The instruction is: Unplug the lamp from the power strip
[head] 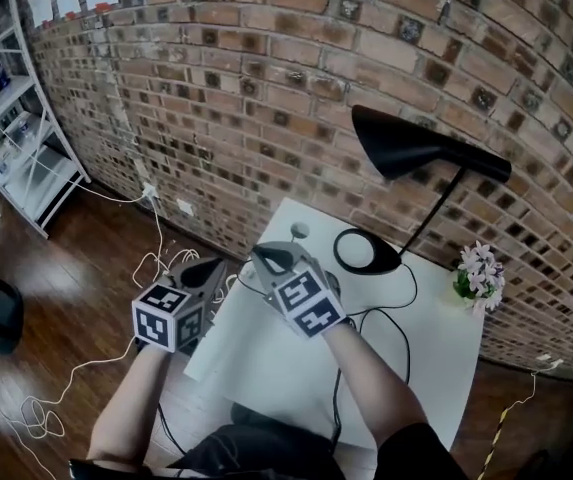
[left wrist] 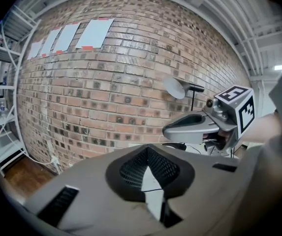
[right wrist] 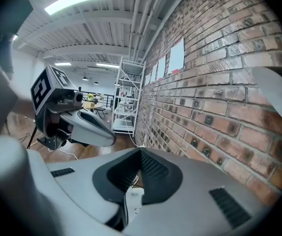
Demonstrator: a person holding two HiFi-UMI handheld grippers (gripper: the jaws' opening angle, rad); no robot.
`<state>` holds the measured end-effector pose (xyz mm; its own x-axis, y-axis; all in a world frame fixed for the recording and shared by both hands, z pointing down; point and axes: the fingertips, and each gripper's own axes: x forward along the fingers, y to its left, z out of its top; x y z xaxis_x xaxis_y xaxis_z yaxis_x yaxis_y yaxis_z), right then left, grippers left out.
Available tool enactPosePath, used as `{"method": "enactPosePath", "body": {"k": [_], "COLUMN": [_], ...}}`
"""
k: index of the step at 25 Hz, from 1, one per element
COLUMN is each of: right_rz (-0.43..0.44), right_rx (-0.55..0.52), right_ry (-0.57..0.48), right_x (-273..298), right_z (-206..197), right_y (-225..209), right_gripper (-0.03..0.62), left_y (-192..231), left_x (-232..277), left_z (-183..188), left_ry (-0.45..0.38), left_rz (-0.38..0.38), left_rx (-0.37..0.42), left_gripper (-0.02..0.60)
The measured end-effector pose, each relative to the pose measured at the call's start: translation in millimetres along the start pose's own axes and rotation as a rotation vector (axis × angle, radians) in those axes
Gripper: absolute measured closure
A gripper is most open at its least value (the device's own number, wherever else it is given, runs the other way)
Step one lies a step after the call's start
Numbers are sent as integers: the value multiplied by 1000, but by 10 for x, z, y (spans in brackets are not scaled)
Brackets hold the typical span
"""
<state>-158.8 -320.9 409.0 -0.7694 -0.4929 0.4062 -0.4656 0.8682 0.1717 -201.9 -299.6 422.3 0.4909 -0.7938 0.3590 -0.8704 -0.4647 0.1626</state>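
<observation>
The black lamp point(head: 406, 143) stands on the white table point(head: 266, 358); its round base point(head: 366, 251) is near the wall, and a black cord point(head: 396, 313) runs from it over the tabletop. I cannot make out the power strip. Both grippers hover side by side above the table's left end. My left gripper point(head: 216, 265) is shut, with only white tabletop showing through its hollow point(left wrist: 150, 178). My right gripper point(head: 271, 256) is also shut and empty. Through its hollow point(right wrist: 133, 193) a white object with a thin cord shows below. The lamp shade point(left wrist: 174, 87) is ahead.
A brick wall point(head: 266, 88) runs behind the table. A small pot of pale flowers point(head: 479, 276) stands at the table's right. White shelving point(head: 16, 138) stands at the left. Loose white cables point(head: 26, 408) lie on the wood floor, one running to a wall outlet point(head: 149, 190).
</observation>
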Motion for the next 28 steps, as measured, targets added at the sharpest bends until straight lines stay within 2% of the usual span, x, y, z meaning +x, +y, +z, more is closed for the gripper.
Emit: {"method": "enactPosePath", "body": {"k": [3,5,8,14,18,22,28], "right_rz": [76,98,97,105,99,90,61], "right_rx": [-11,-29,-33,31,38,33,12], "right_ry": [-4,-20,-59,-146,-159,-152,-152], "right_x": [-52,-111,-198,-384,-442,-507,-689], "right_z": [112,214,383,619,678,716,784], "right_y": [232,350,415,482,607,725,880], "right_gripper": [608,608,608,606,606,606,606], "left_y": [-115,-115,-32,15,14,26,-142], "left_x": [-103,-186,-331,-634,-839,-987,-1112], "left_z": [61,121,233,396,433,487,510], "left_ry": [-11,-36,-79,-145,-173,-204,-234], "left_rz": [-49,-45,-16,-21,-24,-3,-39], "left_rx": [26,29,14,-21,-61,-56,-57], "left_gripper": [583,583,584,588,586,586,586]}}
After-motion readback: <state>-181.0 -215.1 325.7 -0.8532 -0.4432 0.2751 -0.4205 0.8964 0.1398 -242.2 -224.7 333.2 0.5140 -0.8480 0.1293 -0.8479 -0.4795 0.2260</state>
